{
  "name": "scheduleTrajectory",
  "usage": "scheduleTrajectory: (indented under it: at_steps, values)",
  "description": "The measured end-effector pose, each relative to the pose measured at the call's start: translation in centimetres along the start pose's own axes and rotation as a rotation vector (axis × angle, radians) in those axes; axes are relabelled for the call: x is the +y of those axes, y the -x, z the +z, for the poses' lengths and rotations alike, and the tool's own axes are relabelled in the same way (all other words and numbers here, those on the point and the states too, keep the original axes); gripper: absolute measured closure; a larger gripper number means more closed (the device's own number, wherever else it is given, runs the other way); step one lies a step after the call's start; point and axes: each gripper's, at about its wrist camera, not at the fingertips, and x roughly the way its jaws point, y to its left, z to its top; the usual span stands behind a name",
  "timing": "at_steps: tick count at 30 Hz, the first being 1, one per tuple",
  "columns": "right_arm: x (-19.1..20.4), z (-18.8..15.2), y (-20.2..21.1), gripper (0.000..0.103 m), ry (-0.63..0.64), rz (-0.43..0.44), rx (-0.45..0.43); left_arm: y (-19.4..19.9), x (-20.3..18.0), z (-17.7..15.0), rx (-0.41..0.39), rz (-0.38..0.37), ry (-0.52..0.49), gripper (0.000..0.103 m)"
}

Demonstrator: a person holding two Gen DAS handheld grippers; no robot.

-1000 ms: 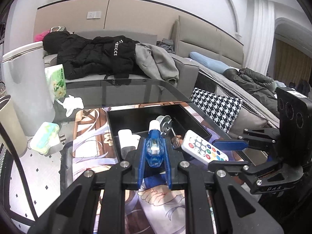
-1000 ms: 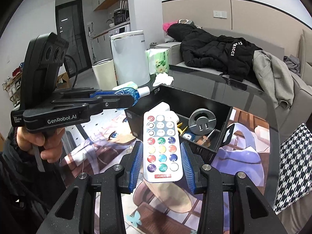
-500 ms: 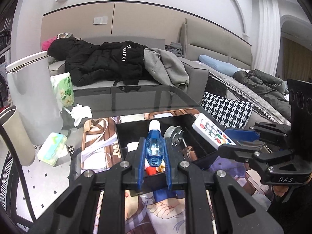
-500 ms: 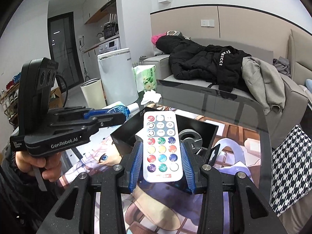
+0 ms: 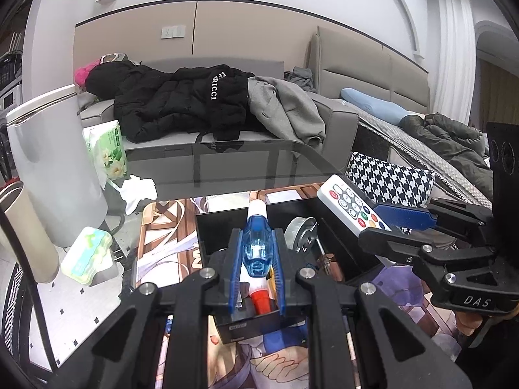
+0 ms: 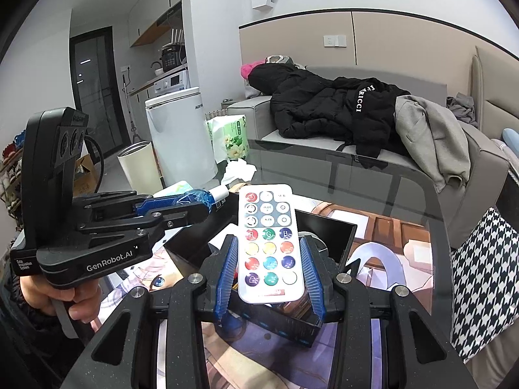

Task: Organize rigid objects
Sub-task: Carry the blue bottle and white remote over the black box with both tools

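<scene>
Here the left claw grips a blue bottle, cap forward; the right claw clamps a remote lengthwise.

Each view taken along its own tool's fingers, close above the surface, faced toward the sofa, black tray shared by both.
</scene>
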Motion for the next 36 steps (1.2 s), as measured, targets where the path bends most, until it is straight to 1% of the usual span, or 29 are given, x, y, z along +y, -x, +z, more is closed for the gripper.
scheduleTrajectory:
  at_steps: [8, 12, 28, 36]
  values:
    - [-0.6, 0.0, -1.8, 0.063, 0.008, -0.014, 0.01, -1.6, 0.2, -0.1, 0.019, 0.021, 0.008, 0.088]
    - [-0.6, -0.3, -2.3, 0.063, 0.014, -0.023, 0.02, -2.2, -0.1, -0.3, 0.027, 0.032, -0.006, 0.088]
    - [-0.3, -1.3, -5.0, 0.063, 0.059, -0.06, 0.078, -3.9, -0.7, -0.9, 0.05, 0.031, -0.037, 0.088]
    - [0.0, -1.7, -5.9, 0.063, 0.078, -0.06, 0.106, -4.4, -1.3, -1.1, 0.06, 0.025, -0.058, 0.088]
